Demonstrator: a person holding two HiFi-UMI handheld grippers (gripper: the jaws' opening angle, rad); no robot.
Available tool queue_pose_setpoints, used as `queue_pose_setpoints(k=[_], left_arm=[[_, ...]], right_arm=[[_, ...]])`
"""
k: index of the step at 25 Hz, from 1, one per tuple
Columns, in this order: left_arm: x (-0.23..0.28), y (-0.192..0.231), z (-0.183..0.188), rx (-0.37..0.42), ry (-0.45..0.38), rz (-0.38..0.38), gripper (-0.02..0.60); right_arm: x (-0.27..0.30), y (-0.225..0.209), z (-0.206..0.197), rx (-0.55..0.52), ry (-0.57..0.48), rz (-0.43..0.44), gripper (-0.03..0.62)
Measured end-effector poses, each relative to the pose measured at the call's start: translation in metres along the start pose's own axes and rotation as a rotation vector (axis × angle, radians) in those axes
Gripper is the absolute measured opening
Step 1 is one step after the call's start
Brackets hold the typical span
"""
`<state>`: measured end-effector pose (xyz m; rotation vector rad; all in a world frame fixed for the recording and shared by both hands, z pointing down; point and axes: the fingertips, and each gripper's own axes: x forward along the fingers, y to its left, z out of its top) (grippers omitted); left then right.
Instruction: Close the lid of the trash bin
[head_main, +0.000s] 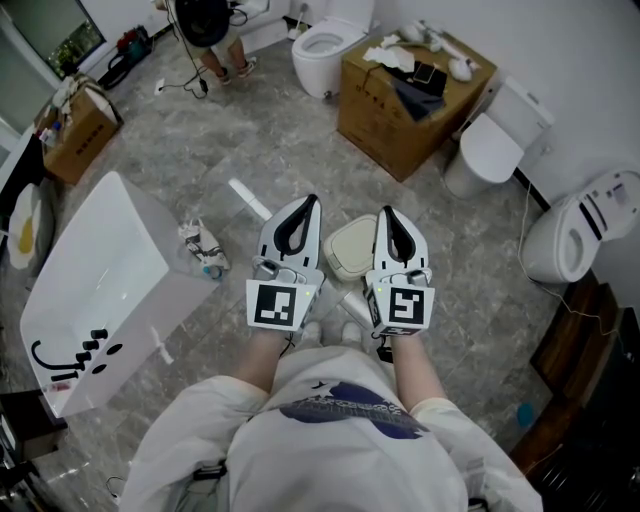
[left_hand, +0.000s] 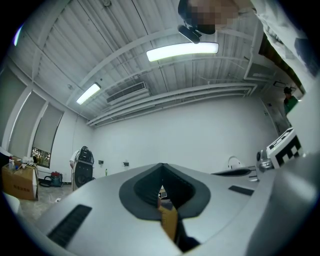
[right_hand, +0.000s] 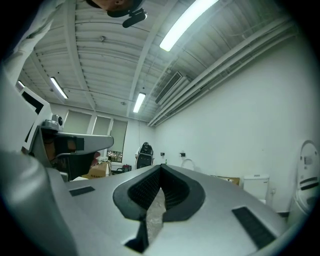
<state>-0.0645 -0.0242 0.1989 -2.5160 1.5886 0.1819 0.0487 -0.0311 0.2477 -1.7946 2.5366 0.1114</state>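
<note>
The trash bin is small and cream-coloured and stands on the grey stone floor; in the head view I see its rounded top from above, between my two grippers. Whether its lid is up or down I cannot tell from here. My left gripper and right gripper are held side by side at waist height, well above the bin and pointing forward. Both are shut with nothing between their pads. In the left gripper view the jaws meet at a point, and in the right gripper view likewise; both views look at walls and ceiling.
A long white basin lies on the floor at the left, with small clutter beside it. A cardboard box with loose items stands ahead. Toilets line the back and right. A person stands far back.
</note>
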Motion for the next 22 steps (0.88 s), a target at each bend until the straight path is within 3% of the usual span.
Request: queue_pose_setpoints(k=[22], left_arm=[[0.007,0.011,-0.001,-0.013,0.003,0.001,-0.002]], right_arm=[[0.008,-0.005,0.001,-0.006,-0.010,-0.012,0.005]])
